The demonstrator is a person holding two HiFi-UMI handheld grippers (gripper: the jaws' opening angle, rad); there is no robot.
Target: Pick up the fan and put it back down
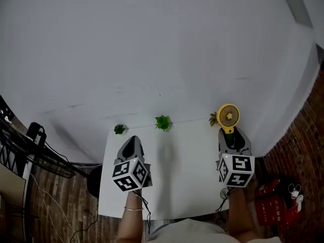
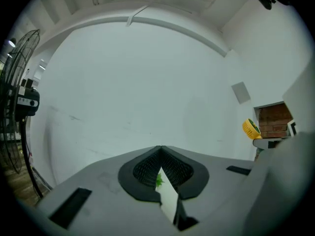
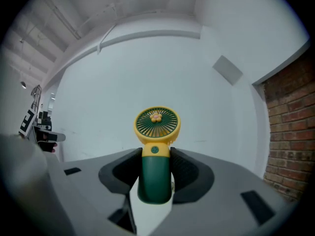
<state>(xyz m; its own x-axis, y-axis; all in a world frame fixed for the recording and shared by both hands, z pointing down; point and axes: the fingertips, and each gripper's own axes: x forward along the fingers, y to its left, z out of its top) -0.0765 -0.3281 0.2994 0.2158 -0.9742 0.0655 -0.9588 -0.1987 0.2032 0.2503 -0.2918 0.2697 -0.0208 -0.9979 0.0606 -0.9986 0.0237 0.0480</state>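
Observation:
A small hand fan (image 1: 228, 116) with a yellow round head and a dark green handle stands upright at the far right corner of the white table (image 1: 182, 176). My right gripper (image 1: 229, 133) is shut on the fan's handle (image 3: 156, 178), with one jaw on each side; the yellow head (image 3: 157, 124) rises above the jaws. Whether the fan's base touches the table cannot be told. My left gripper (image 1: 132, 138) hovers over the table's left part. In the left gripper view that gripper (image 2: 160, 149) is shut, its tips meeting with nothing held.
Three little green plants (image 1: 119, 129) (image 1: 163, 122) (image 1: 213, 119) line the table's far edge against a white wall. A brick wall (image 1: 304, 135) and a red object (image 1: 273, 201) lie to the right. A black rack with cables (image 1: 20, 146) is at the left, and a standing fan (image 2: 15, 97).

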